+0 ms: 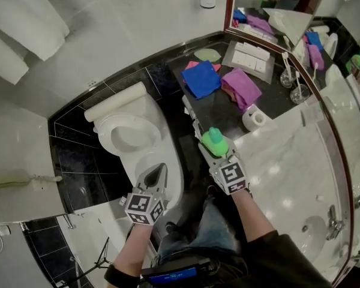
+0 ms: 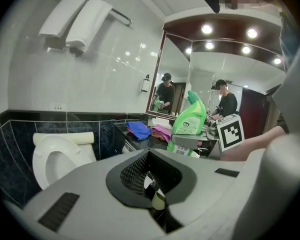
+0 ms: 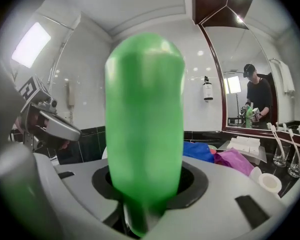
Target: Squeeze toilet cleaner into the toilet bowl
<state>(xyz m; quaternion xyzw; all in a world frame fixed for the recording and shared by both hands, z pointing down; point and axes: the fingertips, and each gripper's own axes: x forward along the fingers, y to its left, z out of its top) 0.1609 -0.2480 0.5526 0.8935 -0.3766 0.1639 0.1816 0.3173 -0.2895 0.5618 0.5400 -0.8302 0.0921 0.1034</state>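
A green toilet cleaner bottle [image 1: 215,141] stands upright in my right gripper [image 1: 204,146], which is shut on its body above the dark floor beside the counter. In the right gripper view the bottle [image 3: 145,124] fills the middle between the jaws of that gripper [image 3: 142,204]. The left gripper view shows the same bottle [image 2: 191,118] with its white label, held at the right. The white toilet [image 1: 129,134] stands to the left, lid up and seat [image 2: 55,159] down, bowl showing. My left gripper [image 1: 158,174] hovers over the toilet's front edge, shut with nothing in it [image 2: 152,183].
A black counter [image 1: 219,116] carries a blue cloth [image 1: 201,78], a purple cloth [image 1: 241,87], a paper roll [image 1: 254,117] and glasses with toothbrushes [image 1: 291,77]. White towels [image 1: 18,23] hang on the wall. A marble basin top [image 1: 300,179] lies at the right under a mirror [image 1: 288,5].
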